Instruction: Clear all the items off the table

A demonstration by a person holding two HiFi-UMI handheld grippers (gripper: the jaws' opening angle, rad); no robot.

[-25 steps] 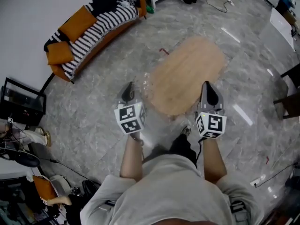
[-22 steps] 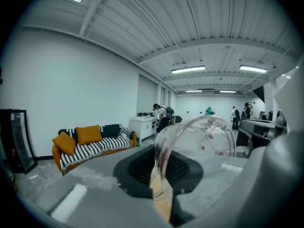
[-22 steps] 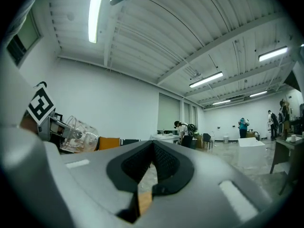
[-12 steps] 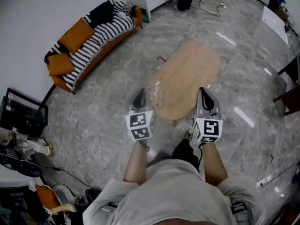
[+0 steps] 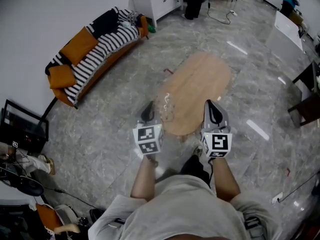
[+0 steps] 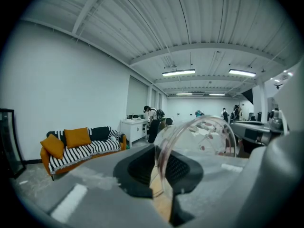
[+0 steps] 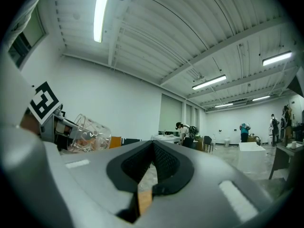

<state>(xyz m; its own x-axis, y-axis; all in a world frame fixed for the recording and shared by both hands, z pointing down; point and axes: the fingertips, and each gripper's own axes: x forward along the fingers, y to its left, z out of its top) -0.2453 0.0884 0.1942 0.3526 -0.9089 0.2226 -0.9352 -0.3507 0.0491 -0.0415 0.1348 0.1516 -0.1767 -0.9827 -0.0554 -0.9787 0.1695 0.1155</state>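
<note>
**Glass in hand, desk looks bare**

A sofa (image 5: 95, 41) stands well off at the left. The left gripper (image 5: 148, 110) has its fingers clamped on the rim of the tilted glass (image 6: 199, 141), by the desk's (image 5: 200, 81) near edge. Nothing else shows on the desk, so clearing seems nearly done. The right gripper (image 5: 214, 113) has its fingers together, empty. A chair (image 5: 305, 101) stands far right, and nothing blocks the way.

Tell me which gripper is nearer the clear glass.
Left. The left gripper is shut on the clear glass, gripping its wall, by the wooden table's near end. The right gripper holds nothing and sits apart, off to the glass's right.
</note>
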